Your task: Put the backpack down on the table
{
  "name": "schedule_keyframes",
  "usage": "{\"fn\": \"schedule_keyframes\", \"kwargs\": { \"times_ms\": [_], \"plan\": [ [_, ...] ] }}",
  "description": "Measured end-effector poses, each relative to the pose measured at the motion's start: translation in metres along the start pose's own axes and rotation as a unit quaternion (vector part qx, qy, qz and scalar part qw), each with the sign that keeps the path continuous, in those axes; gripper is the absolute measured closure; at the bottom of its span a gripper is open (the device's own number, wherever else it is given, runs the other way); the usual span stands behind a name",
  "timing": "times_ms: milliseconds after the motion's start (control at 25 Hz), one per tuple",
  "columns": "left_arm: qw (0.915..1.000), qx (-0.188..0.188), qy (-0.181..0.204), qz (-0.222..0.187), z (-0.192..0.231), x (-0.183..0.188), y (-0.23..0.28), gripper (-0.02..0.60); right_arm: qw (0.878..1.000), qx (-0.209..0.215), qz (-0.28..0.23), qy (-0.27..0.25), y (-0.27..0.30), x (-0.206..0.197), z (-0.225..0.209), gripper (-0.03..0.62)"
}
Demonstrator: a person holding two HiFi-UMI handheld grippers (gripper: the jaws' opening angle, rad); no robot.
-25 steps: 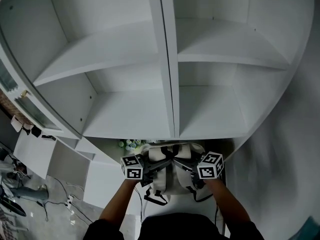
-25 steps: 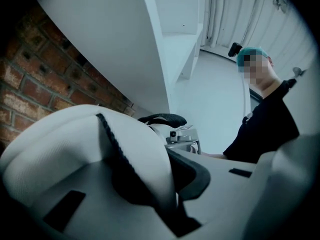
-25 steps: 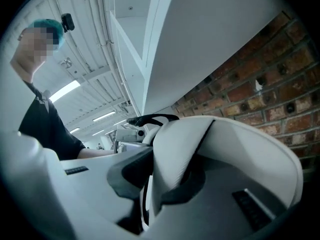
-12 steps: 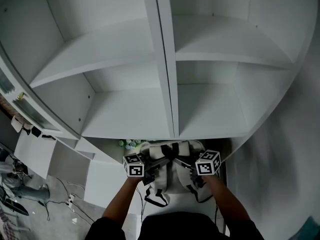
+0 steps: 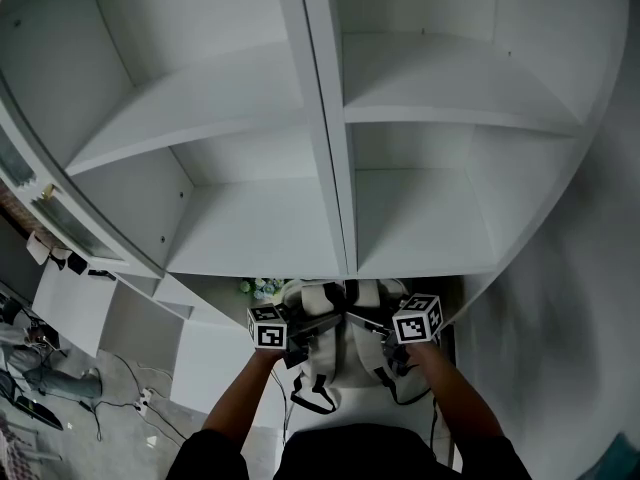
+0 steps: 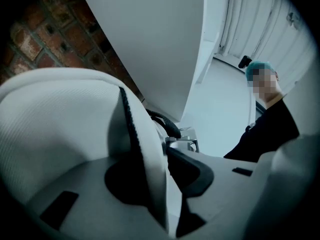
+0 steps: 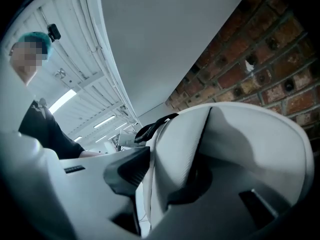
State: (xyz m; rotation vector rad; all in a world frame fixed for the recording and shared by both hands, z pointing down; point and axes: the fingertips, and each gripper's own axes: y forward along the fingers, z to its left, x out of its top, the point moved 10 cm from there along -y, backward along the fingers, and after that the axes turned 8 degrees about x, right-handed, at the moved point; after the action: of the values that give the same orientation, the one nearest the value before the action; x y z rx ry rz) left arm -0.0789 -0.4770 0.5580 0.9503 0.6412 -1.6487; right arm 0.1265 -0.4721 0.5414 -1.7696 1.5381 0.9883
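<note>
A white backpack point(image 5: 335, 346) with black straps stands upright on a white table point(image 5: 215, 368) below the shelves. My left gripper point(image 5: 318, 323) and right gripper point(image 5: 366, 323) meet at its top, one on each side. In the left gripper view a white padded shoulder strap point(image 6: 145, 154) with black edging stands between the jaws of the left gripper point(image 6: 167, 164), which are opening; a thin gap shows beside the dark pad point(image 6: 192, 169). The right gripper point(image 7: 152, 169) is likewise opening around the other strap point(image 7: 175, 159). A black carry loop point(image 7: 150, 129) lies beyond.
A tall white shelf unit point(image 5: 330, 168) rises right behind the backpack. A brick wall point(image 6: 40, 39) is off to the side. A person in a dark top point(image 6: 265, 129) stands further back. Small green-and-white things point(image 5: 258, 288) sit behind the bag. Cables lie on the floor point(image 5: 140, 403) at left.
Both grippers and the backpack's top have sunk a little toward the table. The marker cubes sit slightly closer to the bag than a second ago.
</note>
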Motion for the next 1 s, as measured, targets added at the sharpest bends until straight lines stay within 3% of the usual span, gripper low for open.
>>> {"fn": "schedule_keyframes", "kwargs": {
  "times_ms": [80, 280, 440, 640, 800, 1000],
  "plan": [
    [0.9999, 0.012, -0.002, 0.004, 0.002, -0.002, -0.003, 0.465, 1.000, -0.005, 0.001, 0.001, 0.000, 0.000, 0.000, 0.479],
    [0.9989, 0.021, -0.026, -0.033, 0.005, 0.001, -0.012, 0.453, 1.000, -0.023, 0.009, 0.002, -0.005, -0.001, -0.003, 0.466],
    [0.9986, 0.044, -0.014, -0.025, 0.006, 0.003, -0.019, 0.448, 0.999, -0.048, 0.004, 0.011, -0.015, -0.007, -0.007, 0.457],
    [0.9964, 0.068, -0.016, -0.049, 0.008, 0.003, -0.030, 0.446, 0.997, -0.069, -0.022, 0.029, -0.024, -0.012, -0.009, 0.457],
    [0.9960, 0.077, -0.006, -0.045, 0.008, 0.003, -0.034, 0.442, 0.996, -0.091, -0.009, 0.002, -0.031, -0.015, -0.007, 0.456],
    [0.9942, 0.092, -0.024, -0.050, 0.011, -0.007, -0.045, 0.436, 0.994, -0.112, -0.007, -0.002, -0.042, -0.016, -0.008, 0.451]
  ]
}}
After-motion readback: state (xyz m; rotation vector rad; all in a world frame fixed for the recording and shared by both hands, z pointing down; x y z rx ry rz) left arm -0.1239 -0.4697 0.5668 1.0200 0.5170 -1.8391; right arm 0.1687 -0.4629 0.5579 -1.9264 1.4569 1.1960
